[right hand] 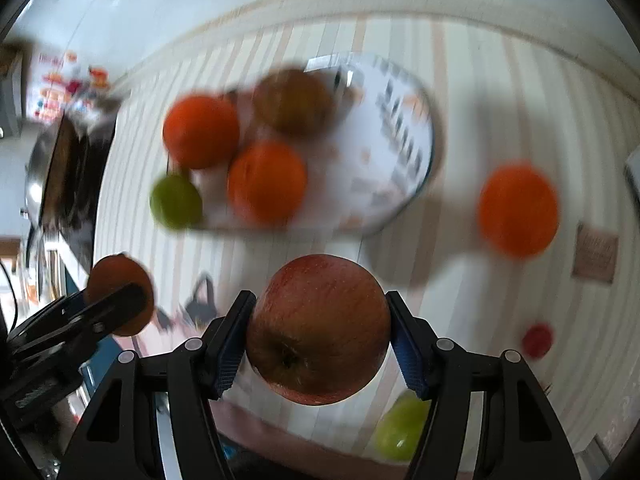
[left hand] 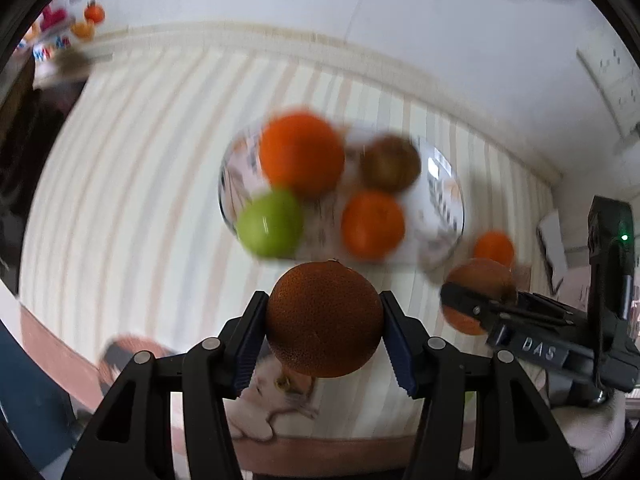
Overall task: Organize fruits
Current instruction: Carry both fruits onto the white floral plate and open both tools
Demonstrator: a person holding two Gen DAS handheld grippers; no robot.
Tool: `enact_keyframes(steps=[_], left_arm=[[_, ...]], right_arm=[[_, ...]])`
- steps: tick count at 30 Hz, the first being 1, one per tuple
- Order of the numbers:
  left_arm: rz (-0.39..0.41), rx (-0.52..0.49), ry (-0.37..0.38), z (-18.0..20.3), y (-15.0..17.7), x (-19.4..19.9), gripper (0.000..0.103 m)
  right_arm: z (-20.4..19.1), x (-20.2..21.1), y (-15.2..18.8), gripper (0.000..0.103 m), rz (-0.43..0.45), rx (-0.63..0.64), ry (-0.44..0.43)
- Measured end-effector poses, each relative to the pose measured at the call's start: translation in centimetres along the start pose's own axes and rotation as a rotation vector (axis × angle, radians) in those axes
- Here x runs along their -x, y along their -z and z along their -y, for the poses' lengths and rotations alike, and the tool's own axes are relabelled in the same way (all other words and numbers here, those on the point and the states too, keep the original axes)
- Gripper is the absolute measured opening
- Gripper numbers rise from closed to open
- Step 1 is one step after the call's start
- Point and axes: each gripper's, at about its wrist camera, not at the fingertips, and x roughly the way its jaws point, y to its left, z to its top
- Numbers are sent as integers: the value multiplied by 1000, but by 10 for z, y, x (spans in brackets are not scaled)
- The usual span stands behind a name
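The left tongs (left hand: 325, 322) clamp an orange (left hand: 325, 320) above the striped surface (left hand: 132, 184), the glass bowl (left hand: 444, 204) at twelve o'clock. The right tongs (right hand: 320, 330) grip a red apple (right hand: 318, 329), angled down, the loose orange (right hand: 519, 209) toward two o'clock.

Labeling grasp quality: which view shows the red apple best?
Right wrist view: the red apple sits sharp and centred, clamped in the right hand-held gripper. The left wrist view shows it only partly, blurred, behind that gripper's finger at the right edge.
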Motion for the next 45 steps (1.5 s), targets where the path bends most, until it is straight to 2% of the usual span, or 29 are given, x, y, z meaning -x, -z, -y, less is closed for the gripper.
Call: enact_keyframes(steps=[3,6,12,17,21,30,38,41,45], left_arm=[[34,-2,-36,-17,-23,8,53],[43,6,-75,-34,-48,-1,53],[-29,56,-101,-71,-86,-41,53],[-116,112,-66,-93,-98,-73,53],[-167,151,-10,-99,-99,-91,53],[-194,187,13,-104,-98,-95,54],[-211,210,47,-107,-92,-92,58],[-212,220,52,-107,-91,-90,64],[-187,239,52,-106,-90,-83,70]], right_arm=[[14,10,-32,67,37,-37,9],[25,14,-61,67,62,-65,36],[29,-15,-96,67,54,-86,112],[27,-36,-100,67,38,-87,144],[21,-49,-98,68,42,-80,169],[19,-50,-101,73,47,-104,144],[16,-42,-104,77,48,-111,140],[17,-39,-103,77,52,-113,132],[16,-36,-100,85,53,-112,119]])
